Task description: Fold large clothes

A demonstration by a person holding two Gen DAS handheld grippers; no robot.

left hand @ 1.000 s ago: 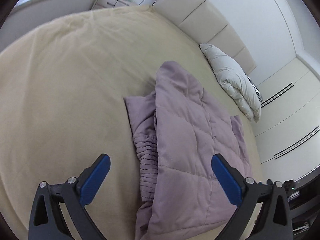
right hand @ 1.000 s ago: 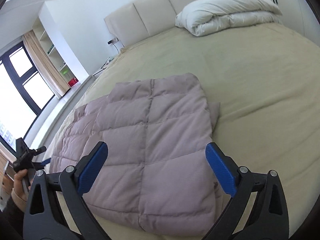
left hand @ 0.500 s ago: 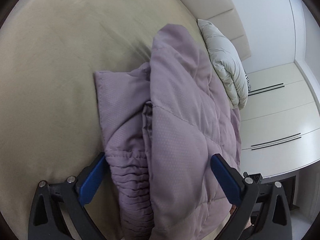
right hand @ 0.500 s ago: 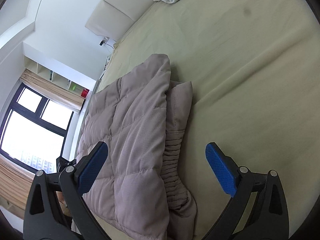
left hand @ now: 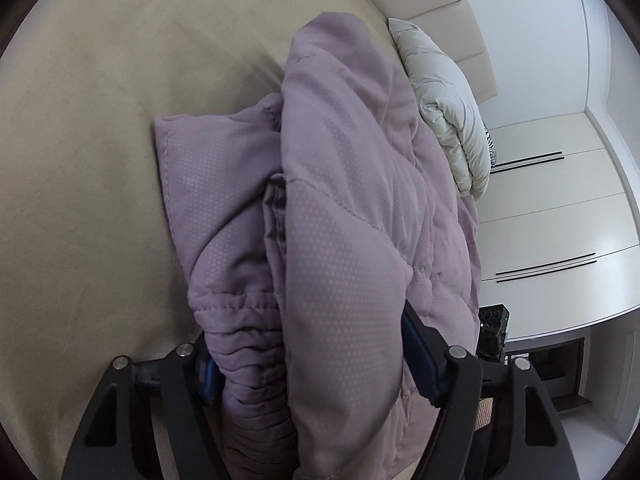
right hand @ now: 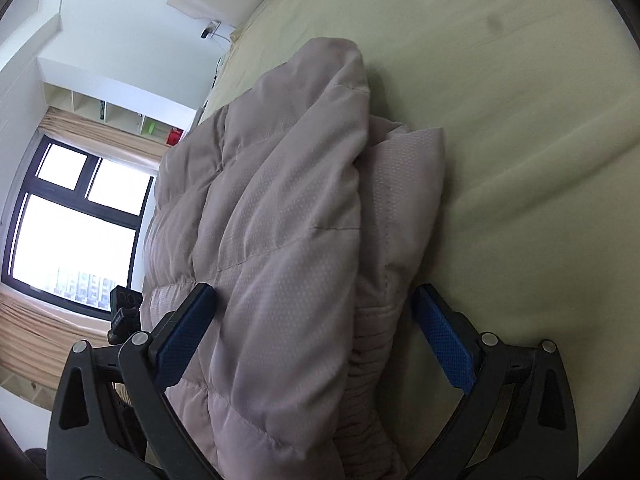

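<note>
A mauve quilted puffer jacket (left hand: 344, 184) lies folded in layers on a beige bed (left hand: 100, 140), and it also shows in the right wrist view (right hand: 280, 208). My left gripper (left hand: 316, 360) is open, its blue pads on either side of the jacket's left end with the ribbed cuff between them. My right gripper (right hand: 316, 336) is open, its pads straddling the jacket's right end. Both grippers sit low against the fabric, and part of the left pad is hidden by it.
A white folded duvet (left hand: 448, 100) lies by the padded headboard (left hand: 440, 12). White wardrobe doors (left hand: 560, 208) stand beyond the bed. A window (right hand: 68, 232) with curtains and wall shelves show in the right wrist view. Bare bed (right hand: 520, 100) stretches to the right.
Both grippers have moved down and forward onto the jacket's two ends, so the thick folded edges now sit between their open jaws. The jacket fills much more of each view.
</note>
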